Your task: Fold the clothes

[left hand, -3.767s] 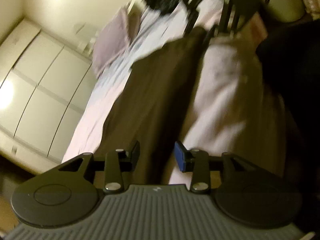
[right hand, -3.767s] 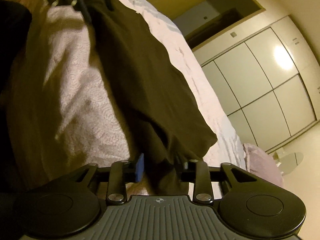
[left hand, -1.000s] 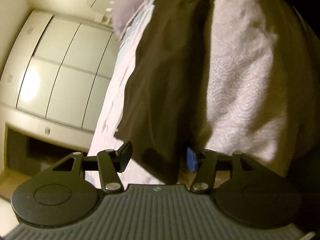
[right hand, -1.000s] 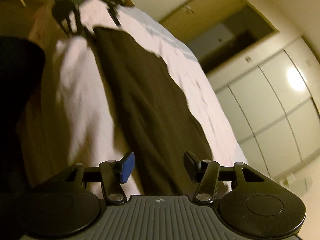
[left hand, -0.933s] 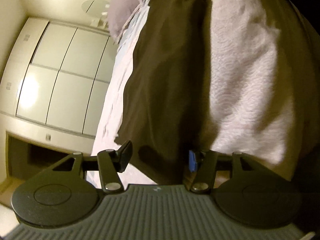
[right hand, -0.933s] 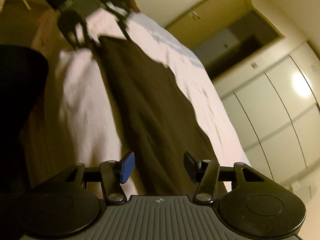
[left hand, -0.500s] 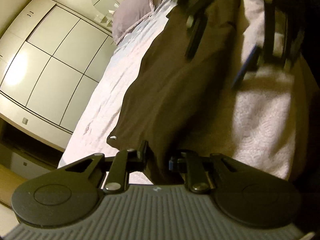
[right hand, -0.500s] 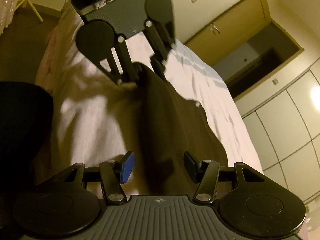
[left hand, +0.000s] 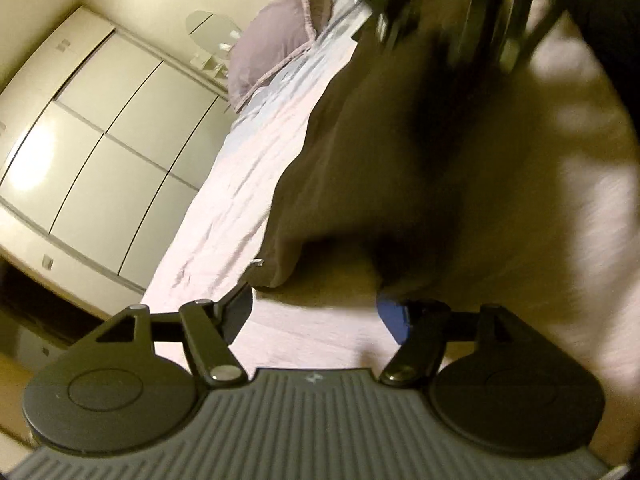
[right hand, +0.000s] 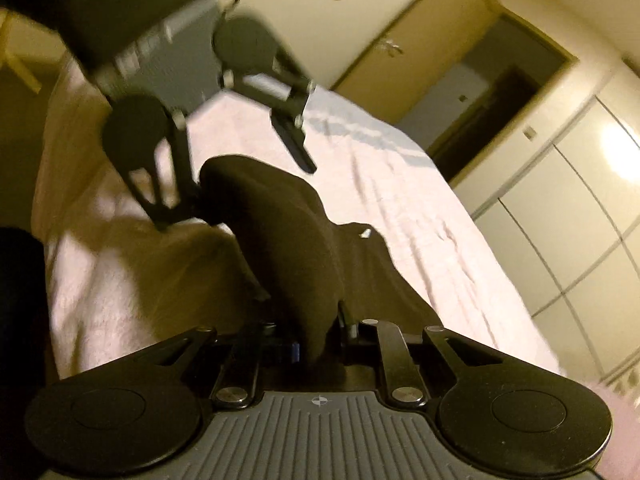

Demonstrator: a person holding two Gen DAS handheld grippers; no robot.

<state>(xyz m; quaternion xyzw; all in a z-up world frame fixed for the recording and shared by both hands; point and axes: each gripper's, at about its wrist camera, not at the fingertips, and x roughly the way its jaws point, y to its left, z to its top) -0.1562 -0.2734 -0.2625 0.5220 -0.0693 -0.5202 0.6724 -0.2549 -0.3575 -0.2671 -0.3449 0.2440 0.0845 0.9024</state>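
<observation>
A dark brown garment (left hand: pixel 384 152) lies along the near side of a bed with a pale pink cover (left hand: pixel 240 200). My left gripper (left hand: pixel 316 312) is open and empty, just off the garment's near folded end. In the right wrist view the garment (right hand: pixel 296 240) bunches up between my right gripper's (right hand: pixel 318 344) fingers, which are shut on it. The left gripper (right hand: pixel 236 160) also shows there, open, above the garment's far end. The right gripper is a dark blur at the top of the left wrist view (left hand: pixel 460 12).
A mauve pillow (left hand: pixel 276 36) lies at the head of the bed. White wardrobe doors (left hand: pixel 104 152) stand along the far side. A dark doorway (right hand: pixel 492 108) shows past the foot of the bed. A pale towel-like cover (right hand: pixel 104 280) lies beside the garment.
My left gripper has opened and let go of the garment. My right gripper has closed on it. The two grippers have come close together and the garment is doubled over.
</observation>
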